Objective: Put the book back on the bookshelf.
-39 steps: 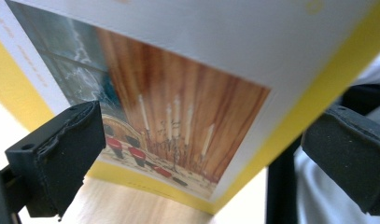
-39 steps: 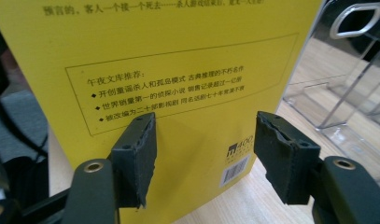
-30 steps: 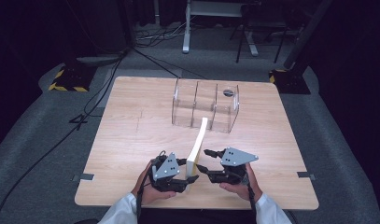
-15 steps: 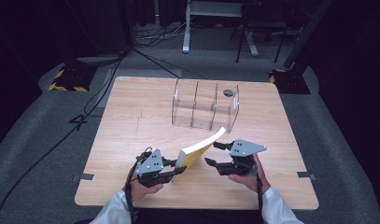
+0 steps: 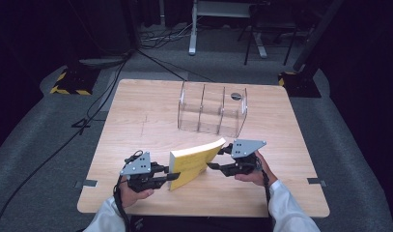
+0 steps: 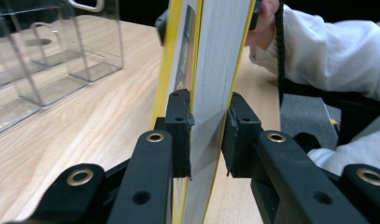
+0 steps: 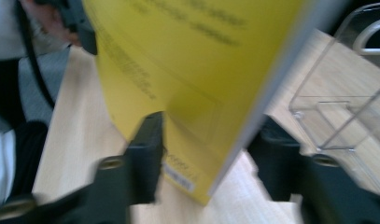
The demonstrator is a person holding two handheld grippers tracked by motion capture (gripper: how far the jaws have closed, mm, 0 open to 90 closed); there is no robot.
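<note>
Yellow-covered and thick, the book (image 5: 194,163) stands tilted on the near part of the worktop (image 5: 146,116), between the two hands. A second ago it stood nearly edge-on to the high view as a thin pale strip; now its broad cover faces the camera, leaning toward the right claw (image 5: 214,158). The left claw (image 6: 207,135) has just been closing and now pinches the book's lower near edge, pads pressed on both covers. The right claw's jaws have just been narrowing around the far upper corner – the book sits between them, but whether both pads press I cannot tell, the view being blurred. Beyond stands the clear divided organiser (image 5: 212,109), well apart – probably the book's destination, with the two-handed grip readying a lift.
</note>
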